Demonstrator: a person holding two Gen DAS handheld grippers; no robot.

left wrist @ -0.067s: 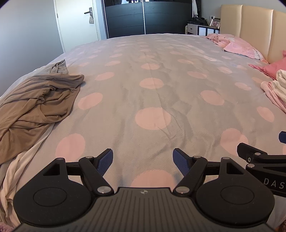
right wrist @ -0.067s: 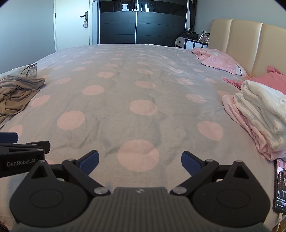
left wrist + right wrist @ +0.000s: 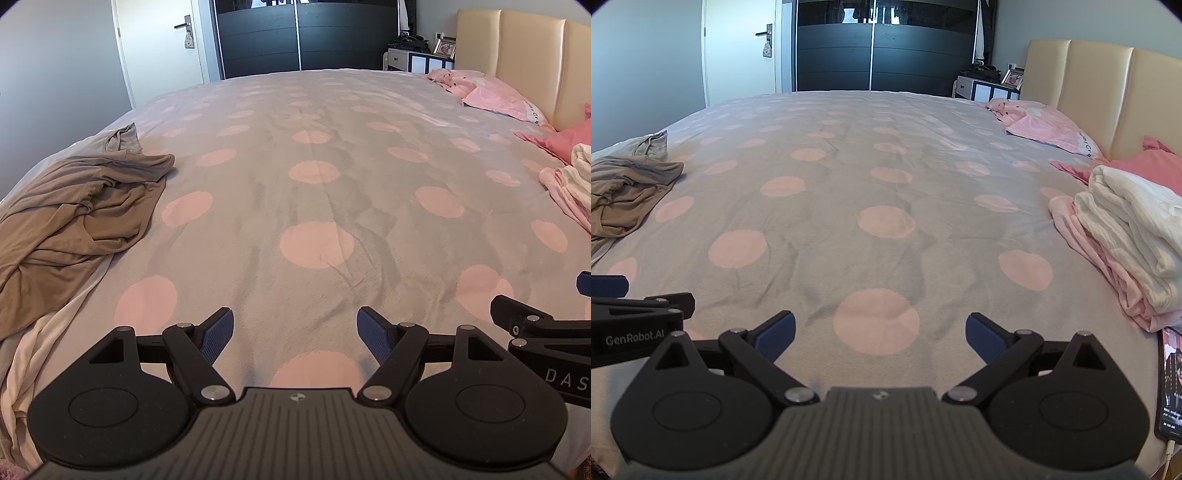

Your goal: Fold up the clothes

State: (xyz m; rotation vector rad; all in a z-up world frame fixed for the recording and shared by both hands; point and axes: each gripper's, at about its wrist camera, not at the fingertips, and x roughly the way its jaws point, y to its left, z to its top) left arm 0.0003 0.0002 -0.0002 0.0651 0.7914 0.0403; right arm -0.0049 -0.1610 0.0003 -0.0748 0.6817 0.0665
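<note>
Left gripper point(image 3: 295, 334) and right gripper point(image 3: 880, 338): jaws spread wide, holding nothing, above the near edge of the polka-dot bed point(image 3: 314, 206). Crumpled brown garment point(image 3: 70, 221) lies at the bed's left edge; folded white-and-pink stack point(image 3: 1126, 236) at its right.

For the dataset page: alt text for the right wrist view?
Open right gripper hovers over a grey bedspread with pink dots, holding nothing. Folded stack lies right, crumpled brown garment left, phone at the right edge.

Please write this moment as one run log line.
left gripper: open, empty | right gripper: open, empty | brown garment: crumpled, unfolded | folded stack: beside headboard
</note>
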